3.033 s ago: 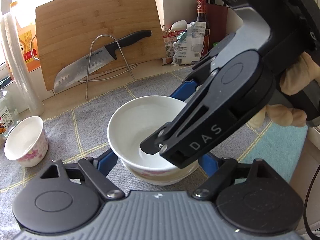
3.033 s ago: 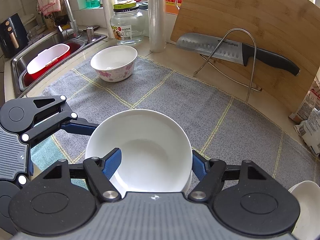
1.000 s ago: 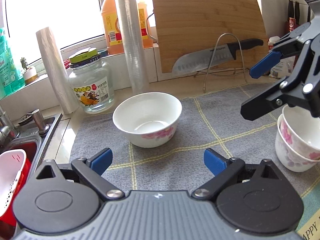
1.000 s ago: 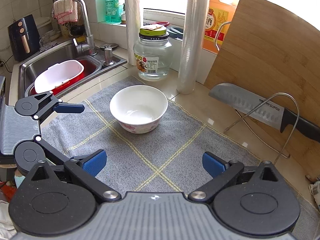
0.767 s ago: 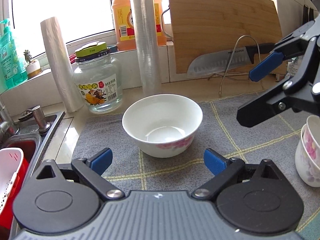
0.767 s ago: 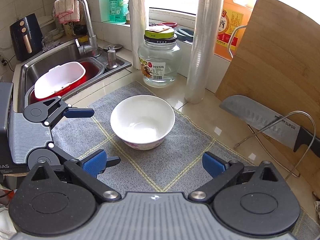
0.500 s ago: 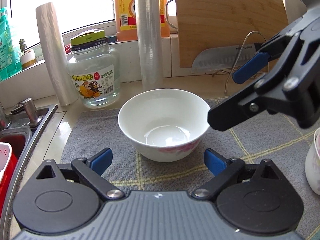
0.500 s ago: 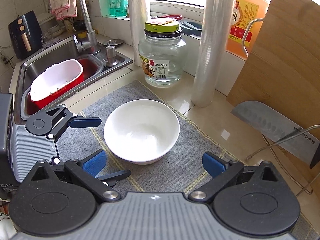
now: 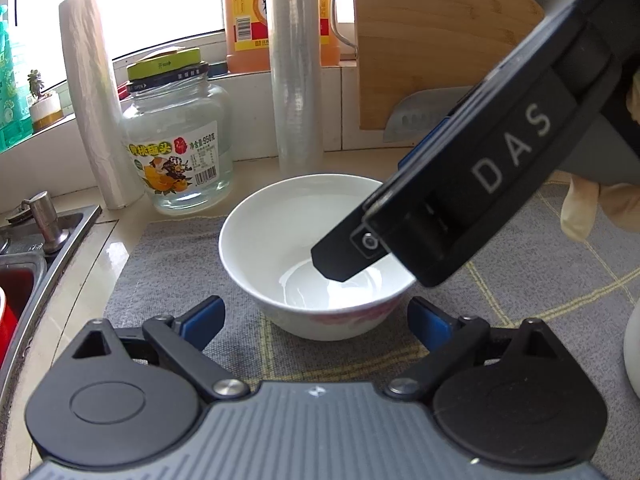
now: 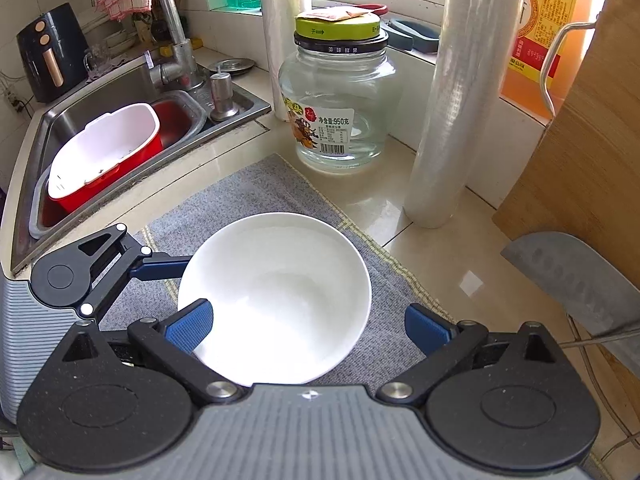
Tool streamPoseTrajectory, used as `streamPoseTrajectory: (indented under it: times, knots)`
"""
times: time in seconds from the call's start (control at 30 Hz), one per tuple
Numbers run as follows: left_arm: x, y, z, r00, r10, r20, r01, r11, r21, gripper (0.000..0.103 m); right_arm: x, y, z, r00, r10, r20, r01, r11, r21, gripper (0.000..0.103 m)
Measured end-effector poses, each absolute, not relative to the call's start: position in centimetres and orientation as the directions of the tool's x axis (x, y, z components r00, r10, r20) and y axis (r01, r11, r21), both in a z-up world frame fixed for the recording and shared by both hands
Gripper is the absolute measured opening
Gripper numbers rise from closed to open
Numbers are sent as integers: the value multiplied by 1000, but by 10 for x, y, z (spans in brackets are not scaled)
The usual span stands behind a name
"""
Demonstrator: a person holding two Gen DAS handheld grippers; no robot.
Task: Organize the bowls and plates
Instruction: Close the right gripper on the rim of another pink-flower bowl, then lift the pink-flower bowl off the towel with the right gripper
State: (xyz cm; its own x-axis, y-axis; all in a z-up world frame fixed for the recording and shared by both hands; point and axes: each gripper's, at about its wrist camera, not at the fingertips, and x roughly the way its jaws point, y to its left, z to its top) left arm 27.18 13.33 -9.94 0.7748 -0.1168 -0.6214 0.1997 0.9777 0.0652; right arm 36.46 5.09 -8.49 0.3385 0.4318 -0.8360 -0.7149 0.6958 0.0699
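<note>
Bowl (image 10: 276, 300) between open right hand-held gripper (image 10: 308, 326) fingers

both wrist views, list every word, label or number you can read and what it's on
"DAS": side of the right gripper.
"950", with Chinese characters: label on the glass jar.
"OPEN": jar's black collar.
Orange bottle label: Chinese print, too blurred.
Knife blade: no readable marking.

The pale, glossy desk (image 10: 432, 256) carries a grey checked mat (image 10: 256, 196) with a white bowl (image 10: 276, 300) on it, and beside the mat stand a glass jar (image 10: 336, 108) and a cling-film roll (image 10: 448, 120).
</note>
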Motion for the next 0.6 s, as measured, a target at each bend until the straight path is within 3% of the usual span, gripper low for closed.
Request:
streamPoseTrajectory:
  times: [0.3,0.6]
  knots:
    - [278,133,-101,780,-131,-612,210,976,59,96,375,59,-90,306,450,-839,-739,668,88,102]
    - [277,131,-99,788,-146,-598,224,973,57,89,381,62,-94,289,456,-841,-748,656,99,90]
